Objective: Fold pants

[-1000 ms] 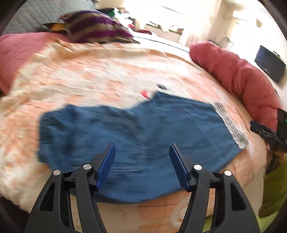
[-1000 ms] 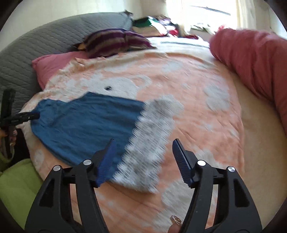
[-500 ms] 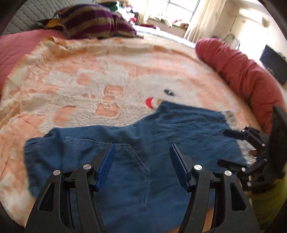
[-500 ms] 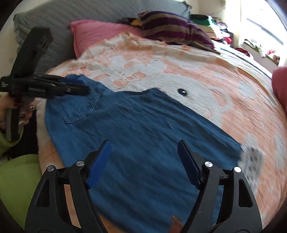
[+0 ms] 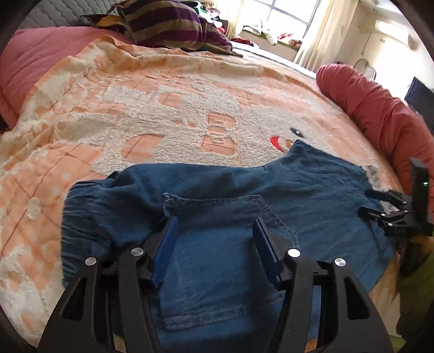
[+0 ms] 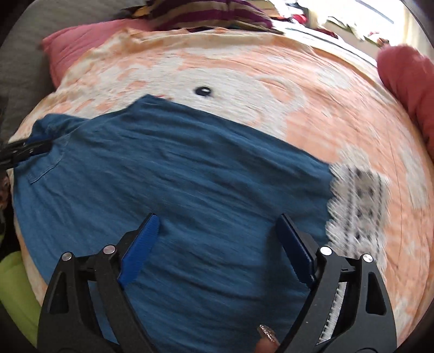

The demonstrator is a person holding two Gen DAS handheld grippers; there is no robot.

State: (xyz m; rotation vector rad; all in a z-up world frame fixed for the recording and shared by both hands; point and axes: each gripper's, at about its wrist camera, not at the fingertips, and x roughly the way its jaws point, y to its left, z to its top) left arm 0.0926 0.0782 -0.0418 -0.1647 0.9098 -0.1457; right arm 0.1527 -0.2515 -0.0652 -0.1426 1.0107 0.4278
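Blue denim pants (image 5: 217, 206) lie flat on the peach and white bed blanket, with a back pocket toward the waist end and a white lace hem (image 6: 358, 201) at the leg end. My left gripper (image 5: 214, 225) is open, low over the pocket area near the waistband. My right gripper (image 6: 217, 225) is open, low over the leg part beside the lace hem. The right gripper also shows at the right edge of the left wrist view (image 5: 390, 209). The left gripper's tip shows at the left edge of the right wrist view (image 6: 24, 150).
The blanket (image 5: 162, 108) covers a round bed. A red bolster (image 5: 379, 114) runs along the right side. A striped pillow (image 5: 173, 24) and a pink pillow (image 6: 81, 40) lie at the head. Something green (image 6: 16, 285) sits below the bed edge.
Both grippers have moved down and closer to the pants, from over the bed edge to low over the fabric. The right gripper swung left from the lace hem to over the leg. Both stay open.
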